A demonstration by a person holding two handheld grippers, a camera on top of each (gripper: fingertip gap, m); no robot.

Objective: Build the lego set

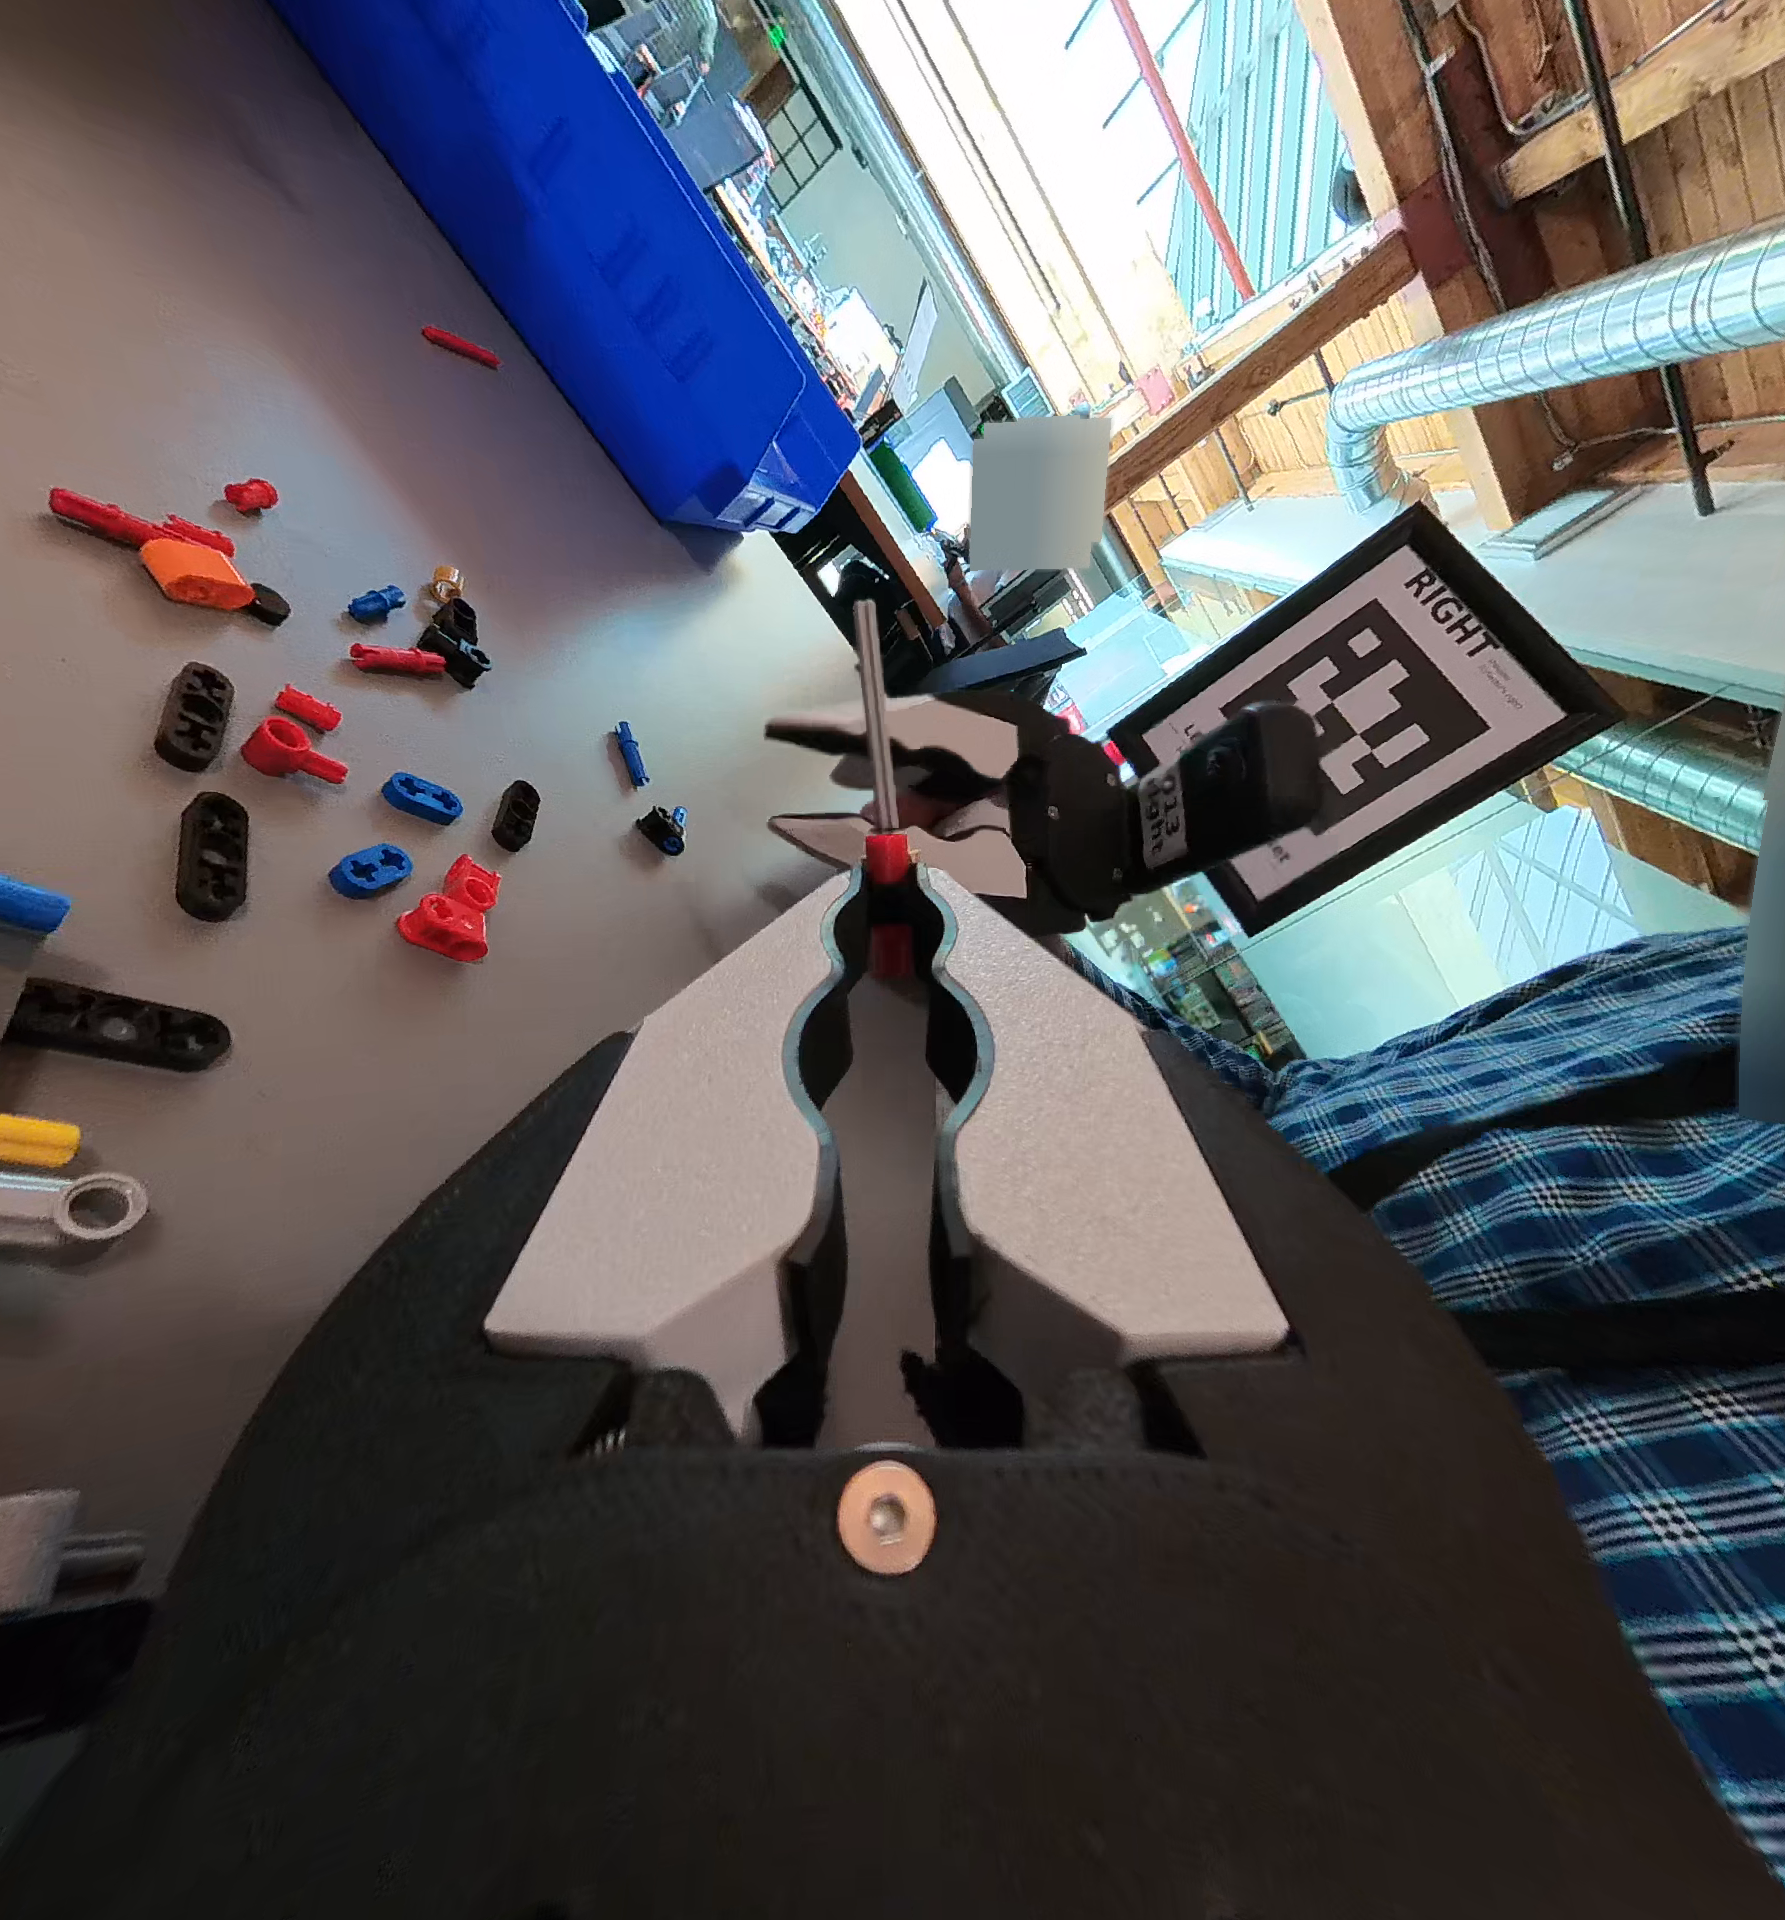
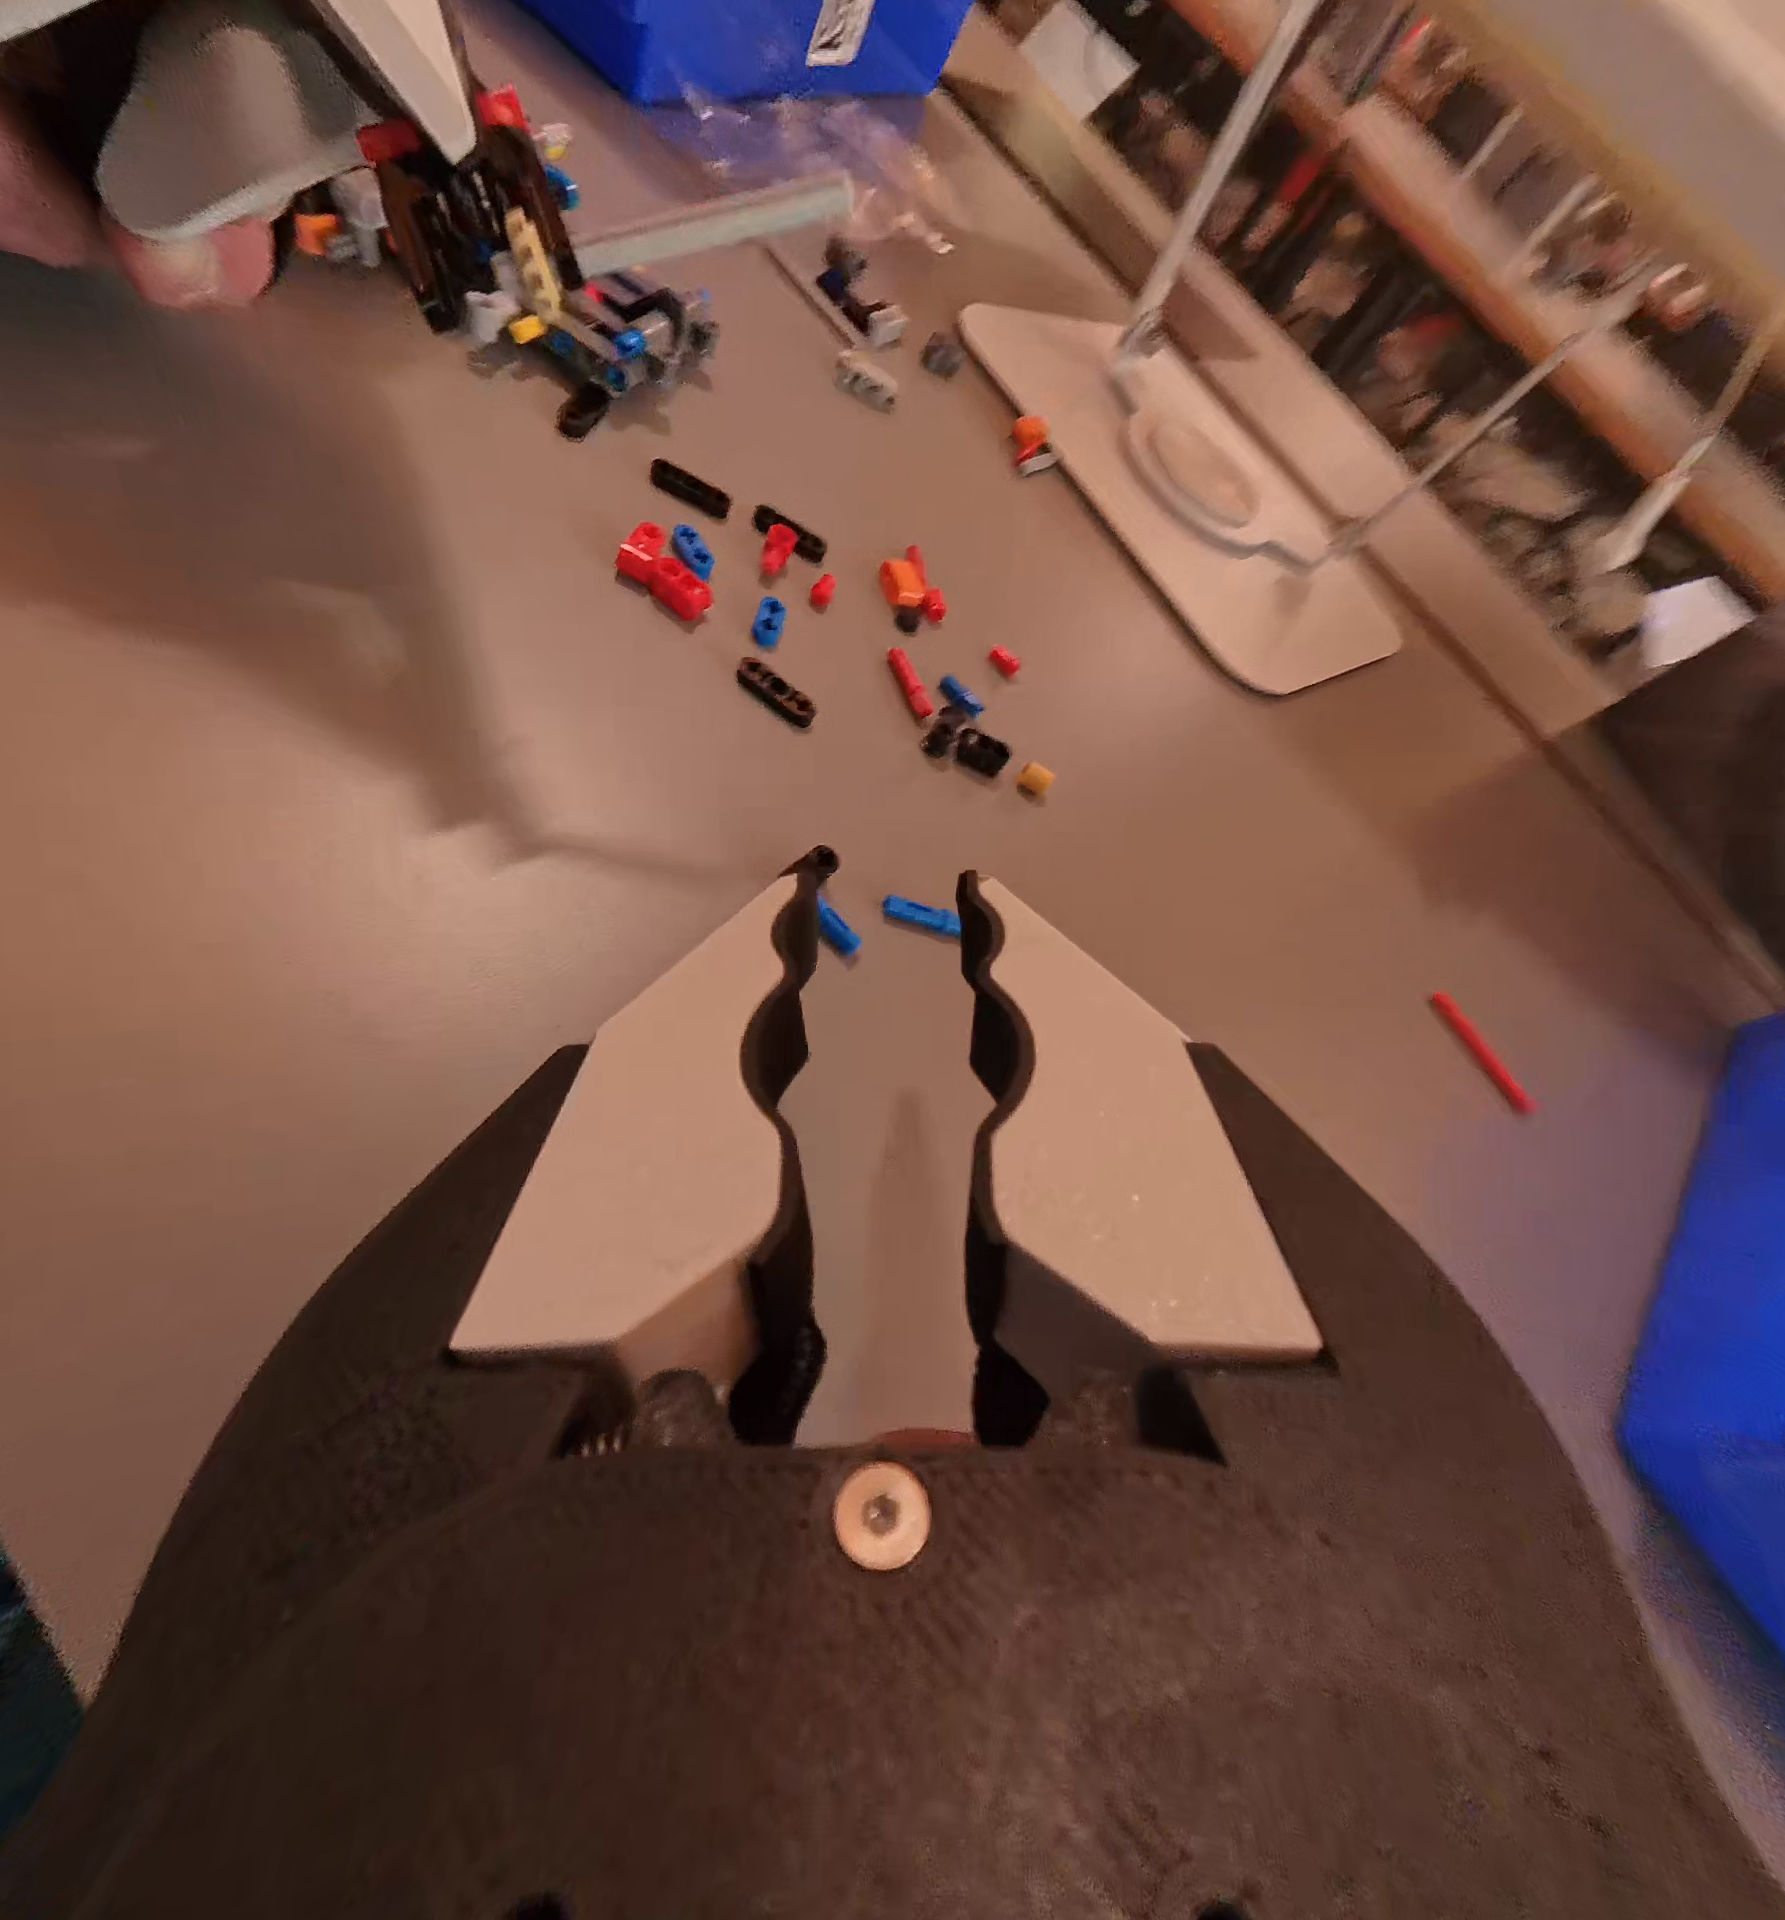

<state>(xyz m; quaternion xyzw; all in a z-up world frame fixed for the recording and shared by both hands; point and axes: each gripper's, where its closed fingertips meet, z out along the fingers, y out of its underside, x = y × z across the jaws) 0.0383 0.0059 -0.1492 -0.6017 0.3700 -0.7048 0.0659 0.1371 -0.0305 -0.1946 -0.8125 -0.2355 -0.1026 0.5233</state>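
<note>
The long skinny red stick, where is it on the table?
In the right wrist view the red stick lies alone on the grey table, to the right, beside the blue bin. In the left wrist view it lies top left, again by the bin.

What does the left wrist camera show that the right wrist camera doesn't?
Only the left wrist view shows the left gripper shut on a red piece with a grey rod sticking out of it. Only the right wrist view shows the half-built model and the open right gripper over two blue pins. Both show the scattered loose pieces and the blue bin.
</note>
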